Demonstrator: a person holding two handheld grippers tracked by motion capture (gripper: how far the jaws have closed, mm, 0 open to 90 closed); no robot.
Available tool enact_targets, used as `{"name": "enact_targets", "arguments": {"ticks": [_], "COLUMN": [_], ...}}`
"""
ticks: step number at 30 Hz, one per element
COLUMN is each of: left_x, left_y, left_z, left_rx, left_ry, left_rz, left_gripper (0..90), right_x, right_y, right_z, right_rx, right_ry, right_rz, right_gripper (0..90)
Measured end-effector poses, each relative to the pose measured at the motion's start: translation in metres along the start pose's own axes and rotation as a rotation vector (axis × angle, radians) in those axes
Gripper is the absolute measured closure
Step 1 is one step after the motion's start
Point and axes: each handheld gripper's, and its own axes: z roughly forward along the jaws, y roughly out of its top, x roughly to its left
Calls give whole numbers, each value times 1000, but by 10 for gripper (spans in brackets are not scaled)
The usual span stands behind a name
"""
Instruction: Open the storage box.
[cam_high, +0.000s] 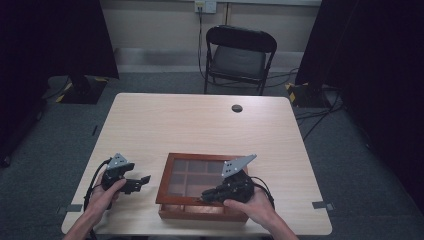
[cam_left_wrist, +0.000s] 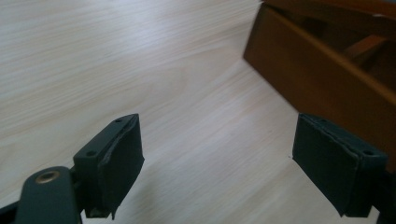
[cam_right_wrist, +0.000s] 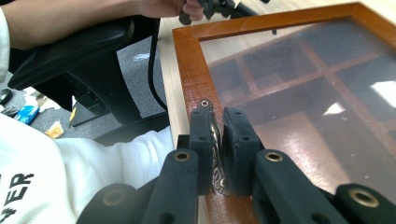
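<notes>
A brown wooden box (cam_high: 163, 186) with a glass lid and several compartments stands near the table's front edge. My right gripper (cam_high: 205, 196) reaches over the lid's front rail. In the right gripper view its jaws (cam_right_wrist: 215, 116) are shut on a small metal latch (cam_right_wrist: 216, 140) fixed to the lid frame (cam_right_wrist: 187, 70). The lid's front edge looks raised a little off the base. My left gripper (cam_high: 142, 182) is held to the left of the box. It stands open (cam_left_wrist: 219, 158) over bare table with nothing between its pads, and the box's side wall (cam_left_wrist: 317, 79) is just beyond its right pad (cam_left_wrist: 334, 165).
The light wood table (cam_high: 200, 125) has a round black cable hole (cam_high: 237, 108) near its far edge. A black folding chair (cam_high: 240, 55) stands behind it. My white sleeve (cam_right_wrist: 56, 172) and a black seat (cam_right_wrist: 84, 51) sit at the table's near edge.
</notes>
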Motion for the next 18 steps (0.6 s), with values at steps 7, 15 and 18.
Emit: {"name": "enact_targets", "arguments": {"ticks": [7,15,18], "left_x": [-11,-27,-33], "left_y": [4,8,9], "left_z": [1,0,1], "left_rx": [-23,-49,-62], "left_ry": [-36,-86,-105], "left_rz": [28,68,86], "left_gripper": [158,157,156], "right_x": [-1,-3,-3], "right_y": [17,25,29], "right_z": [-11,-15,-18], "right_rx": [-3,0,-3], "right_ry": [-3,0,-4], "right_rz": [-19,-18,-23], "right_gripper": [832,832,833]}}
